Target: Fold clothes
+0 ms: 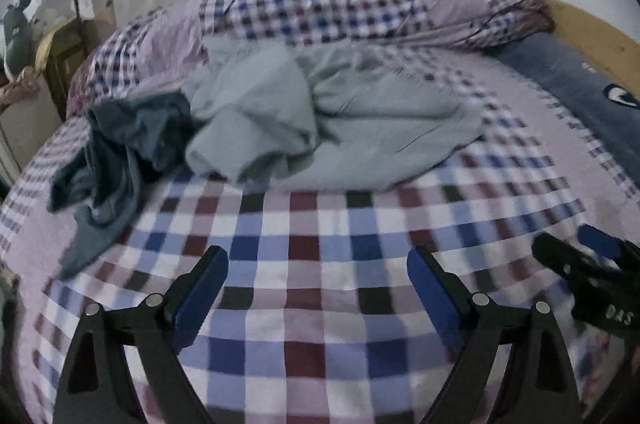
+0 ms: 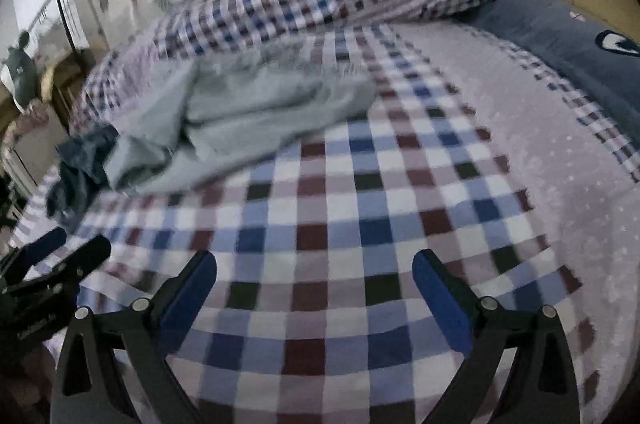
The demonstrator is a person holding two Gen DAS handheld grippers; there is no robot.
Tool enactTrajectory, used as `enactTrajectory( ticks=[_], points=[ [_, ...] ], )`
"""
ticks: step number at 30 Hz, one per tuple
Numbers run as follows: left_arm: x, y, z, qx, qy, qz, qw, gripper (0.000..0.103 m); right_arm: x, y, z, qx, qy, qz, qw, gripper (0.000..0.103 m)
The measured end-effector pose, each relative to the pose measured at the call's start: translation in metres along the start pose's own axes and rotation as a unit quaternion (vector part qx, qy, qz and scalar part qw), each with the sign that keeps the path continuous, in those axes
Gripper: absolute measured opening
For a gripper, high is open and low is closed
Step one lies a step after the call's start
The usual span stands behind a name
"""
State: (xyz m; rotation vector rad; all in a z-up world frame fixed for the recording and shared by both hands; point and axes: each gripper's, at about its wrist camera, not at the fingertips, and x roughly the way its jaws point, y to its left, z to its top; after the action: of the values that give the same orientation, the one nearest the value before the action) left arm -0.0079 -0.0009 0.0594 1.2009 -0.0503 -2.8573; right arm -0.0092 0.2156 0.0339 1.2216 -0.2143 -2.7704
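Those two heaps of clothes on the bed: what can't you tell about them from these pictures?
- Light grey garment: crumpled and motion-blurred in both views, so its type stays unclear.
- Dark blue garment: bunched in the left view; in the right view partly behind the grey one.
- How many pieces each heap holds: folds hide that.
- Checked bedsheet under the heaps: covered.

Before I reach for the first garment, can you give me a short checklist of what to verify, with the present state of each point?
1. Left gripper open and empty: ok.
2. Right gripper open and empty: ok.
3. Light grey-green garment in front of both grippers, nothing lying on it: ok.
4. Dark blue garment apart from it: not ok, they touch at the left edge.
5. Bare checked bedsheet in front for folding: ok.
6. Garment's collar or hem found: cannot tell, it is crumpled and blurred.
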Motion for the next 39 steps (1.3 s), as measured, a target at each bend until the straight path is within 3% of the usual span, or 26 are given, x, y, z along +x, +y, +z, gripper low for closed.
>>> enactTrajectory(
  ticks=[6, 15, 20, 39],
  points=[
    [0.042, 0.006, -0.02, -0.042, 0.056, -0.003, 0.9975, 0.094, 0.036, 0.004, -0.01, -0.021, 0.041, -0.018, 0.999, 0.101],
    [0.043, -0.001, -0.024, -0.03, 0.061, 0.018, 0.9975, 0.095, 0.049, 0.016, -0.017, -0.055, 0.058, -0.05, 0.996, 0.102],
    [0.047, -0.002, -0.023, -0.032, 0.071, 0.04, 0.9962, 0.103, 0.049, 0.015, -0.016, -0.057, 0.061, -0.052, 0.995, 0.102],
    [0.05, 0.006, -0.024, -0.049, 0.07, 0.02, 0.9962, 0.103, 0.052, 0.011, -0.014, -0.04, 0.067, -0.039, 0.996, 0.103]
  ],
)
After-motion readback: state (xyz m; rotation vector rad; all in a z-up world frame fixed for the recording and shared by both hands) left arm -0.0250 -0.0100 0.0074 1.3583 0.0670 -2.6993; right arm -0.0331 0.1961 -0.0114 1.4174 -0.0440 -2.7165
